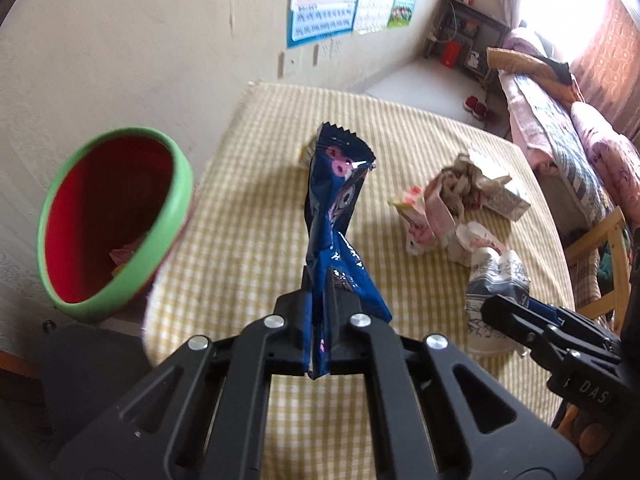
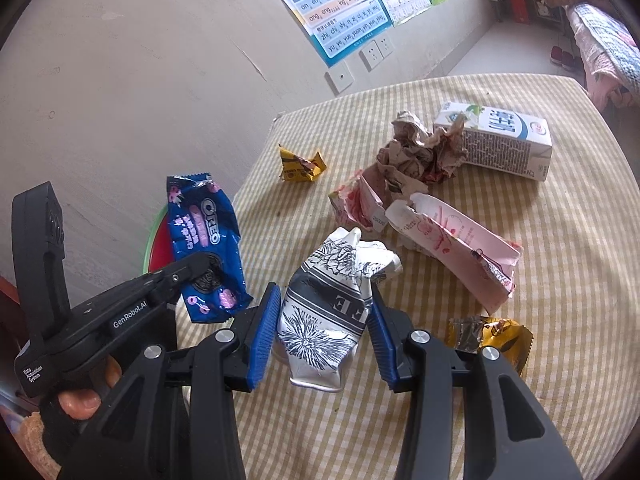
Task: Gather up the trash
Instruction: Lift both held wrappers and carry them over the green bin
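Your left gripper is clamped on the blue wrapper, which stands up out of the jaws, lifted off the table. The bin, red inside with a green rim, sits just off the table's left edge, near the wrapper but not under it yet. Something pinkish already lies at the bottom of the bin, so at least one piece looks collected.

Your right gripper is spread wide, its blue pads on either side of the crushed black-and-white cup. Whether the pads touch the cup is hard to tell; it doesn't look squeezed.

Most of the job is still ahead. Left on the table, in the right wrist view: the cup, a pink carton, a second torn pink carton, a crumpled paper wad, a white milk box, a small yellow wrapper at the far side, and another yellow wrapper just beside your right finger. The wrapper's drop into the bin seems the nearest step, then the cup.
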